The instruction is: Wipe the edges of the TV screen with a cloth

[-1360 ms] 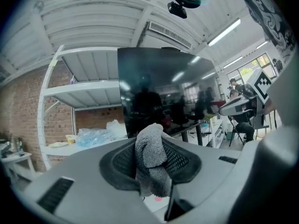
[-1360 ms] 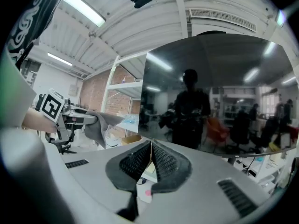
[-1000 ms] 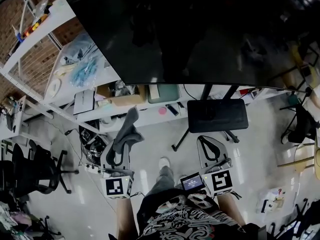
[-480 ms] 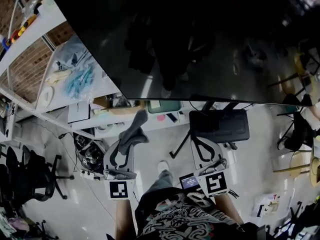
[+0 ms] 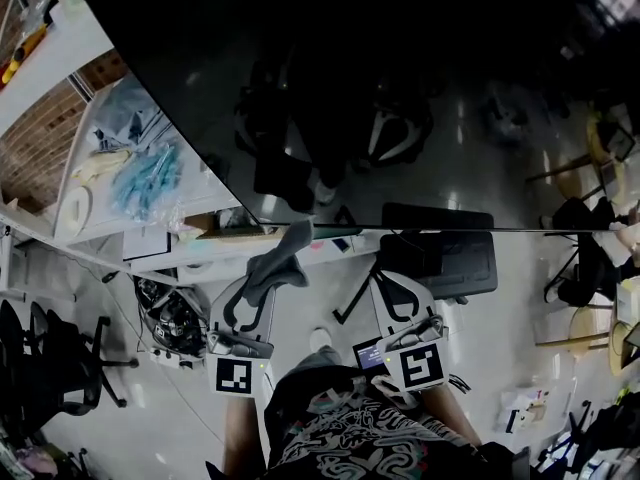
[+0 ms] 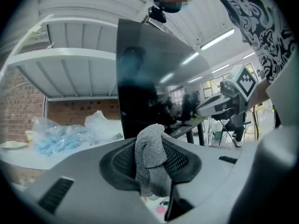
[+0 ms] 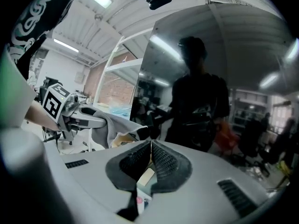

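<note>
The TV screen is a large dark glossy panel that fills the top of the head view; its lower edge runs across at mid height. My left gripper is shut on a grey cloth, whose upper tip reaches the screen's lower edge near the bottom left corner. In the left gripper view the cloth stands bunched between the jaws, with the TV screen just beyond. My right gripper is shut and empty below the edge, over the stand. In the right gripper view the screen looms close.
A white shelf unit with plastic bags stands left of the TV. The black TV stand base sits under the screen. A tangle of cables and a black office chair are on the floor at left.
Both grippers have risen toward the TV's lower edge. The cloth's tip, earlier below the edge, now reaches it. The screen fills more of the head view.
</note>
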Tool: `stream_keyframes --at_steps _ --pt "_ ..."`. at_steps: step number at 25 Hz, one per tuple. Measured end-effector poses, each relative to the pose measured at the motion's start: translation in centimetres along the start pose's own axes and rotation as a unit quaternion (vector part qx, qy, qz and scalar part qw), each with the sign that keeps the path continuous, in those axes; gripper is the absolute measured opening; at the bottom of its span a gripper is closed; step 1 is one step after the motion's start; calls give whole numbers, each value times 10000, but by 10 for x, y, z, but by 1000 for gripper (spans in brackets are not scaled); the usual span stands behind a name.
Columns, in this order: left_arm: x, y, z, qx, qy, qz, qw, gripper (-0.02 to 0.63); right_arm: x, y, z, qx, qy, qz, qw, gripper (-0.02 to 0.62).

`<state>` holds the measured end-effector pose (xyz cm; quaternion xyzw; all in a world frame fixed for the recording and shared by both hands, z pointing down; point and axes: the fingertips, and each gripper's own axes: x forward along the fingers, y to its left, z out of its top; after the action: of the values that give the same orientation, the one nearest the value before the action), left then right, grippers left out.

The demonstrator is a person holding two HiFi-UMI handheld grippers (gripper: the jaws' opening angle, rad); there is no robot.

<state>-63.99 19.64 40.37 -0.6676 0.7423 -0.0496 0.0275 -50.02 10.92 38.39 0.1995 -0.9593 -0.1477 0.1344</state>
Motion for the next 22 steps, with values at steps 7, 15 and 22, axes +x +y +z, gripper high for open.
stream_keyframes --at_steps 7,15,22 --pt "11 5 -13 -64 4 -467 9989 127 19 -6 -1 6 58 -212 9998 31" --pt "6 32 -23 -163 96 -69 9998 127 17 -8 -3 144 2 -188 9997 31" --pt "-20 91 -72 -105 1133 1101 9874 127 9 -1 -2 18 12 -116 9999 29"
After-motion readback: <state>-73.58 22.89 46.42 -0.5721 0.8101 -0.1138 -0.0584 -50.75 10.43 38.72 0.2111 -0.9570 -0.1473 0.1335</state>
